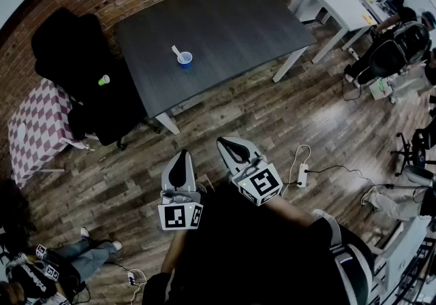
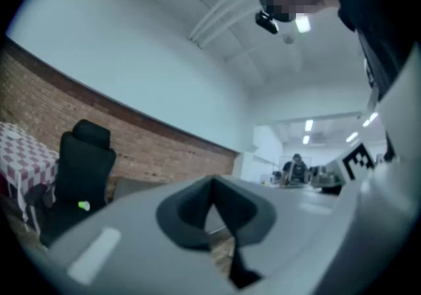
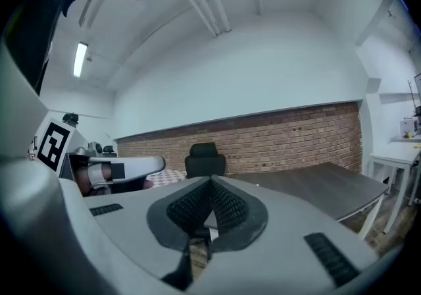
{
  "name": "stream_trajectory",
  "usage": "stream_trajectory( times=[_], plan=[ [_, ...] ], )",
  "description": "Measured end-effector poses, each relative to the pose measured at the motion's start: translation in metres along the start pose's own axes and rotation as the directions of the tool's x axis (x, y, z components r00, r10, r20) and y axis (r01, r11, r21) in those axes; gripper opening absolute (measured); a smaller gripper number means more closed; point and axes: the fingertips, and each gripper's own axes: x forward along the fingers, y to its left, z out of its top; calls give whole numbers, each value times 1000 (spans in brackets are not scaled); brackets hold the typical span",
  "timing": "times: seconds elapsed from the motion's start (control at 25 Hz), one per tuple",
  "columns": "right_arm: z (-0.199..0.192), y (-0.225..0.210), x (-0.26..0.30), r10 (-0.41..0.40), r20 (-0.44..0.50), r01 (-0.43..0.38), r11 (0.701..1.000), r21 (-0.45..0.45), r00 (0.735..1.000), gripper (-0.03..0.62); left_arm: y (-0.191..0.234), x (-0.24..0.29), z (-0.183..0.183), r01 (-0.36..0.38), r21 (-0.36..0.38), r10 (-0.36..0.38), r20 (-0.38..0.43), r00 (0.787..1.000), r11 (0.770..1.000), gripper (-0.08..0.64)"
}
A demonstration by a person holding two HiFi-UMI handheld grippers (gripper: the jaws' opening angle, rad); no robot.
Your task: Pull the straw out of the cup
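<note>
A small blue cup (image 1: pixel 185 59) stands near the middle of the dark table (image 1: pixel 225 24), and a white straw (image 1: pixel 176 51) leans out of it to the left. Both grippers are held close to the person's body over the wood floor, well short of the table. My left gripper (image 1: pixel 181 155) (image 2: pixel 212 185) is shut with nothing between its jaws. My right gripper (image 1: pixel 224 141) (image 3: pixel 210 185) is also shut and empty, just to the right of the left one. Neither gripper view shows the cup or the straw.
A black office chair (image 1: pixel 75 52) with a small green object (image 1: pixel 103 80) on it stands left of the table, beside a pink checkered cloth (image 1: pixel 37 126). A white table (image 1: pixel 340 7) is at the back right. A power strip (image 1: pixel 302 175) and cables lie on the floor.
</note>
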Motion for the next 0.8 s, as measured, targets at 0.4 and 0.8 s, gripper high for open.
stream_trajectory(
  times=[0.4, 0.8],
  plan=[
    [2, 1, -2, 11, -12, -11, 999, -31, 1000, 5, -3, -1, -1, -3, -5, 3, 4, 1000, 1000, 6],
    [6, -11, -7, 35, 2, -35, 999, -8, 999, 6, -14, 10, -4, -7, 7, 7, -7, 1000, 1000, 6]
  ],
)
